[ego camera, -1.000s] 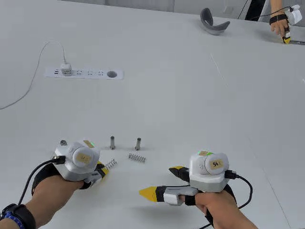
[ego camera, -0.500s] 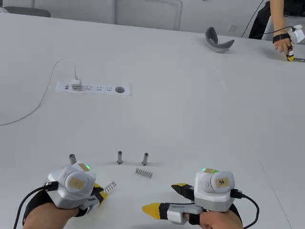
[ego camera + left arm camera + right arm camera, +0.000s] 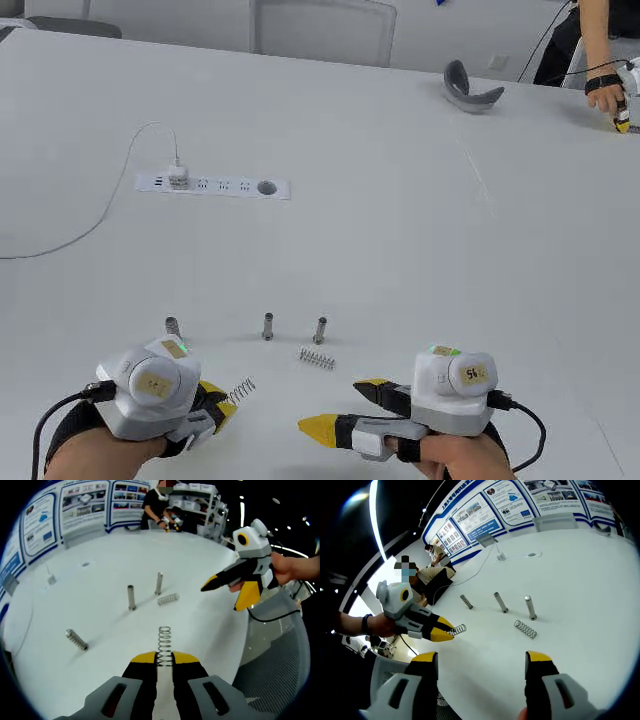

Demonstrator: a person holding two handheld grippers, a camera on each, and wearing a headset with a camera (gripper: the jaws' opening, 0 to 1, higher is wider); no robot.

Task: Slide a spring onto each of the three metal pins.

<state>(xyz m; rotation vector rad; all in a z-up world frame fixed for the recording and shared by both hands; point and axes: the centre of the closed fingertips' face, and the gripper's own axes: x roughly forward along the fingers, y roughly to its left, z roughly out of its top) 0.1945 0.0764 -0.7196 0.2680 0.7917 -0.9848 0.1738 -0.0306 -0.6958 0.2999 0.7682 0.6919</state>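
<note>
The left tongs (image 3: 220, 405) sit low over the white surface (image 3: 400, 250), clenched on one end of a spring (image 3: 240, 388). In the left gripper view the two yellow-tipped jaws of these tongs (image 3: 159, 657) pinch the coil's near end, and the rest of the held spring (image 3: 164, 640) juts straight out ahead of them, clear of the surface as far as can be told. Ahead of these tongs and slightly to their left stands the first pin (image 3: 173, 326), which already wears a spring around its shaft (the coils show plainly in the left gripper view (image 3: 76, 639)). Further ahead and to the right of the left tongs stands the bare middle pin (image 3: 268, 326), and beside it the third pin (image 3: 320, 330), also bare. A loose spring (image 3: 317, 358) lies flat on the surface just in front of the third pin, between the two pairs of tongs and nearer the right pair. The right tongs (image 3: 340, 408) hover low, released, their jaws spread wide and pointing left toward the left tongs; in the right gripper view their own tips (image 3: 481, 657) stand well apart, with the loose spring (image 3: 525, 629) ahead of them. Far beyond both pairs of tongs a power strip (image 3: 215, 185) lies on the surface.
</note>
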